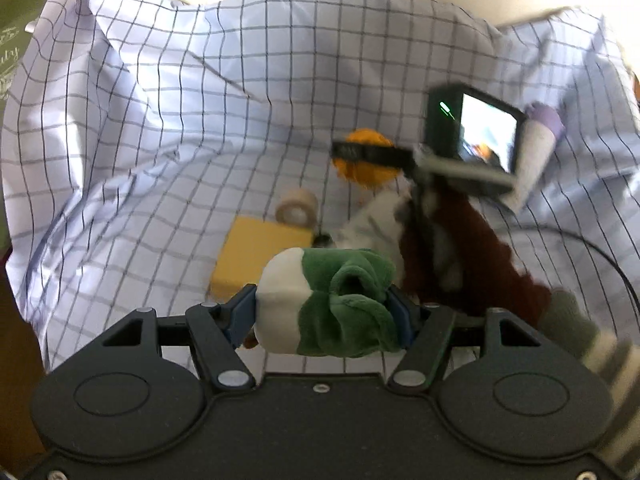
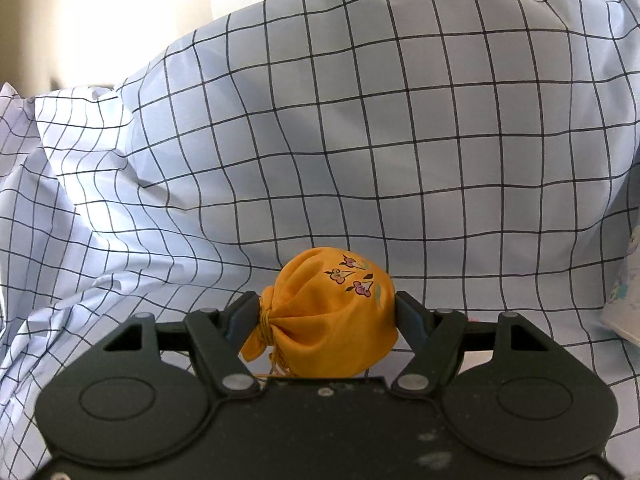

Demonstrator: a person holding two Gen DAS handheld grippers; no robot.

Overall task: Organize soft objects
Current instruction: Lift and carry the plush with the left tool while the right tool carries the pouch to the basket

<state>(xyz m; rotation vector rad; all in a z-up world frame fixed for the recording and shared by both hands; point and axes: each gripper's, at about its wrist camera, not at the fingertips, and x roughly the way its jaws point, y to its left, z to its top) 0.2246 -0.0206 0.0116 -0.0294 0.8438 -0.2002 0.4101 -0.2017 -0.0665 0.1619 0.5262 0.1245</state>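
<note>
— What's laid out in front of you, biggest first?

— One pale blue sheet with a dark grid (image 1: 168, 128), rumpled, covering the whole surface; I can't tell what lies under it. In my right view it swells up into one big checked pillow shape (image 2: 360, 140). Behind it there's a cream wall, and at the far left edge of my left view a green box with pale lettering (image 1: 14, 40).

— And on the sheet?

— One brown plush toy with a white part (image 1: 460, 248), lying just right of centre. One flat yellow block (image 1: 256, 256) beside it. One beige roll of tape (image 1: 298, 208) touching the block's far edge. All blurred in my left view.

— What have you got hold of?

— Two soft things, one each. My left gripper (image 1: 324, 304) is clamped on one green and white plush toy (image 1: 324, 300), both fingers pressed into its sides, angled steeply down above the sheet. My right gripper (image 2: 326, 314) grips one orange drawstring pouch with small embroidered flowers (image 2: 328, 316), its tied neck at the left finger (image 2: 242, 316), its rounded end at the right one.

— Can you see the other gripper?

— Yes, from the left: the right gripper's lit screen (image 1: 488, 132), with the pouch beyond it.
</note>
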